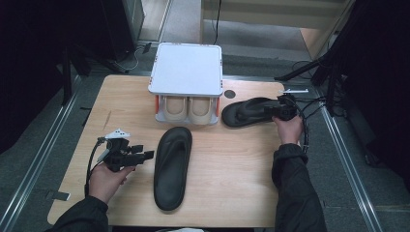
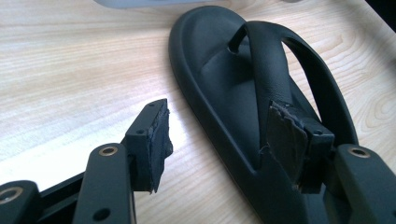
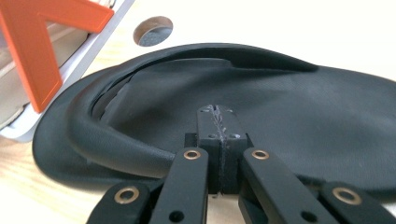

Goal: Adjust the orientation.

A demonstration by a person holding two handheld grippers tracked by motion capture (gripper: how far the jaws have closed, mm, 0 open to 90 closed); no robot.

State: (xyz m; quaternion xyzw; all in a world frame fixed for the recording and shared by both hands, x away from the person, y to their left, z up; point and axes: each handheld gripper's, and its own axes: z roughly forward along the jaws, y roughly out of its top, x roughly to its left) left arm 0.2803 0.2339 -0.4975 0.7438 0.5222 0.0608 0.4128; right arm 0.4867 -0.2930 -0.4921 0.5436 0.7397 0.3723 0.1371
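left gripper: the left gripper (image 1: 145, 155) stands wide open with nothing between its pads; it lies near the table's front left, jaws level and aimed toward the near flip-flop, with bare wood between them in the high view; in its own view one pad (image 2: 154, 140) is over bare wood and the other (image 2: 285, 140) is in front of that sandal's strap

left hand: the left hand (image 1: 107, 176) holds the tool from below, forearm coming in from the bottom edge

near flip-flop: a black flip-flop (image 1: 172, 164) lies sole down on the wooden table (image 1: 232, 164), lengthwise front to back, just in front of the rack, free of both tools

right gripper: the right gripper (image 3: 217, 122) is fully closed, pads pressed flat together with nothing pinched; it sits low over the footbed of the far flip-flop (image 3: 289, 107), whether touching I cannot tell

right hand: the right hand (image 1: 289, 128) reaches forward on a straight arm, tool turned leftward across the table

far flip-flop: it lies crosswise at the table's right rear, toe beside the rack's orange leg (image 3: 32, 51)

shoe rack: a white-topped rack (image 1: 186, 67) with a beige pair (image 1: 187, 108) on its lower tier

progress: judging by the layout, neither black sandal is on the rack; both are left to place
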